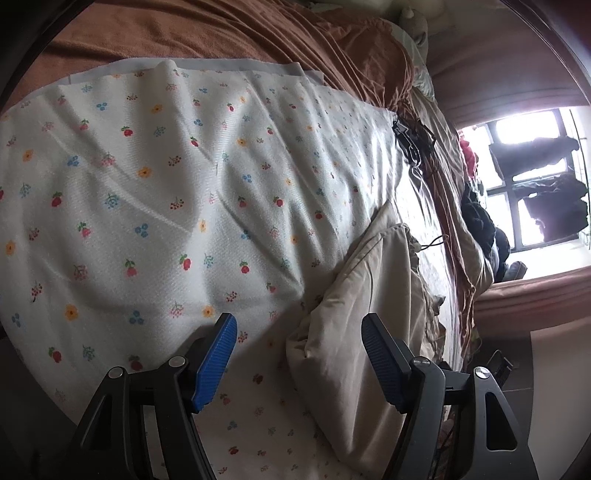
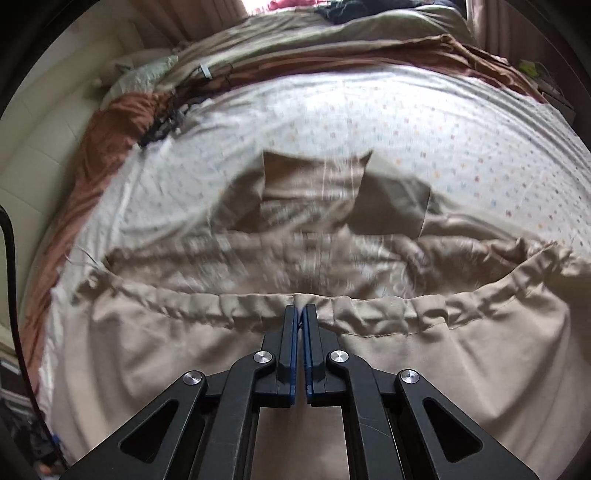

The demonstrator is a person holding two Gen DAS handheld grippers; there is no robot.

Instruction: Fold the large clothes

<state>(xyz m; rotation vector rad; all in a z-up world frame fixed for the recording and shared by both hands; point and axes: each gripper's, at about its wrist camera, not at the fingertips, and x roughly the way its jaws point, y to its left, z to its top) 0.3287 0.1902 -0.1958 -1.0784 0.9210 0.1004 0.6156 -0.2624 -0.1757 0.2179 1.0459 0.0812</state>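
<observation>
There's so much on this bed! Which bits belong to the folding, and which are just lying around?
Part of the job:
- beige garment, with its gathered waistband
- right gripper, shut on the waistband
- left gripper, open beside the garment

Just lying about:
- floral sheet
- brown blanket
- black cables
- dark clothes pile

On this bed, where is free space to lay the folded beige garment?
Free: the floral sheet between the brown blanket and the beige garment. Crowded: the sheet's far corner with the black cables, and the clothes pile by the window.
</observation>
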